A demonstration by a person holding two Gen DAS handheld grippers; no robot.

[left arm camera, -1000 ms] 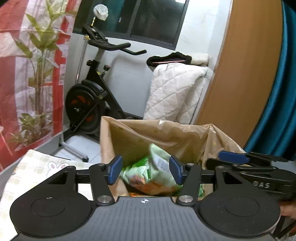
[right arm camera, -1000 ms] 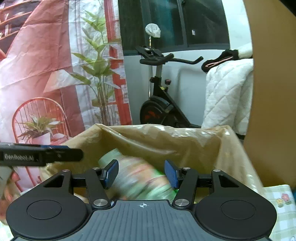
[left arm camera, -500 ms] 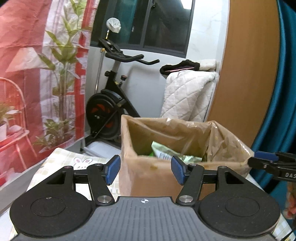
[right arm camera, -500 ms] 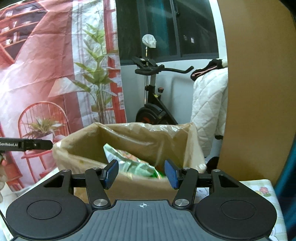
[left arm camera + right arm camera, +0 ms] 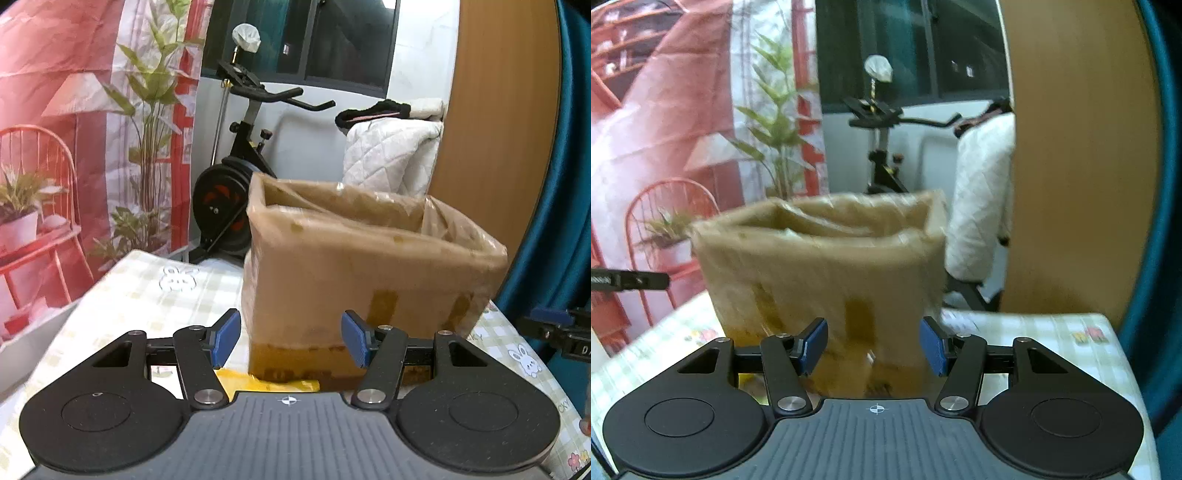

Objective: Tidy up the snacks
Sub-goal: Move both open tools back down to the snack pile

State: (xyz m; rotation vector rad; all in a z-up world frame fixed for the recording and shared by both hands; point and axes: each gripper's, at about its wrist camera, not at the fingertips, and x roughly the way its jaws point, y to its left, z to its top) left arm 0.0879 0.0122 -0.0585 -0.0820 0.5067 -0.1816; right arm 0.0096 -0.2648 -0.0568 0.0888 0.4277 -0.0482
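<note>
- While the cardboard box [image 5: 354,266] stands on the checked surface [image 5: 147,295], we see our left gripper [image 5: 290,338] open, empty.
- Our right gripper [image 5: 873,345] likewise gapes, holding nothing.

"cky" on tablecloth [image 5: 567,400]

You have one brown cardboard box lined with clear plastic film [image 5: 362,258] on the one table covered in a pale checked cloth with rabbit prints [image 5: 140,295]. One flat yellow packet [image 5: 266,384] lies at the box's foot; its contents cannot be read. You hold two black handheld grippers, one per hand: the left gripper [image 5: 290,336] and the right gripper [image 5: 873,345], each with two blue finger pads [image 5: 225,336]. Behind the table you have one black exercise bike [image 5: 236,192], one white quilted blanket [image 5: 388,155] and one red printed backdrop with plants [image 5: 74,110].
</note>
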